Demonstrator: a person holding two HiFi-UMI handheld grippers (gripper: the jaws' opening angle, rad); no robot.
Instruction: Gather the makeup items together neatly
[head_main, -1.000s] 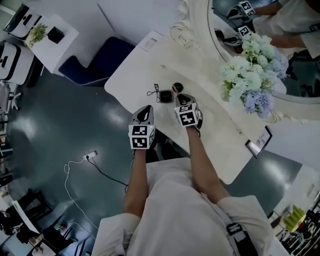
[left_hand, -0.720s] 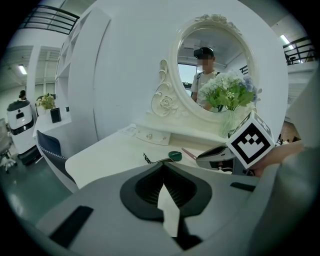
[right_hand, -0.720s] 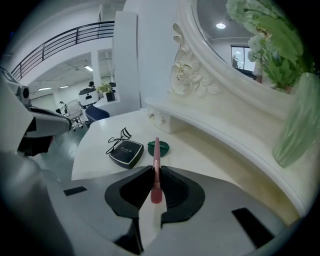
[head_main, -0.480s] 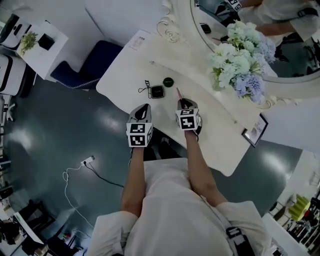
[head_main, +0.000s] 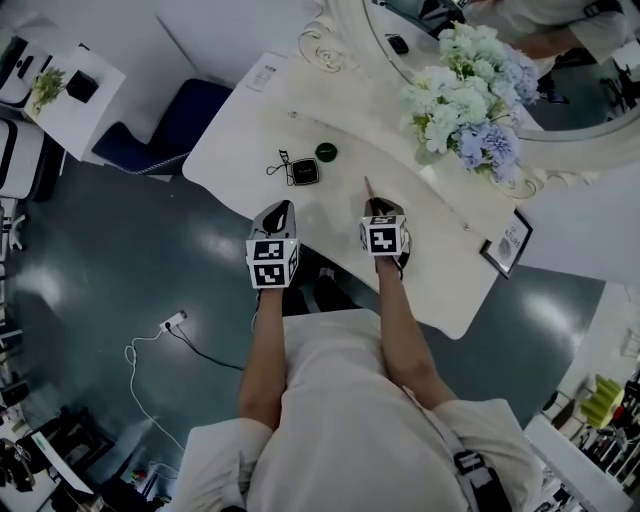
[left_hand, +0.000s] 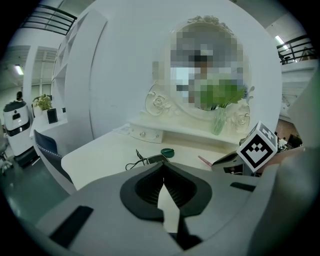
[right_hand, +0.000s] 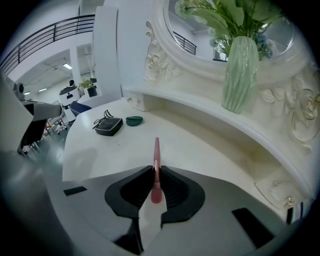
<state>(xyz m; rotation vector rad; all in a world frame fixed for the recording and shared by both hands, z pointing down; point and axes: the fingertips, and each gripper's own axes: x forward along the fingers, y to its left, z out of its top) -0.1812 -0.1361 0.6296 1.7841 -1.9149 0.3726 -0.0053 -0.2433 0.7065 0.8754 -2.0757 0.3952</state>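
right gripper clamped on pink brush — tip aimed roughly toward black compact, probably joining pile. left gripper closed, empty — idle.

No text, brand, number or sign is showing clearly enough to read in any view. The cubes on the left gripper and the right gripper are carrying only black-and-white square patterns, not letters or digits. A white sheet is lying at the far left corner of the table and is showing faint print that is too small to make out. A small framed card is standing at the table's right end, and its marks are likewise too small to read.
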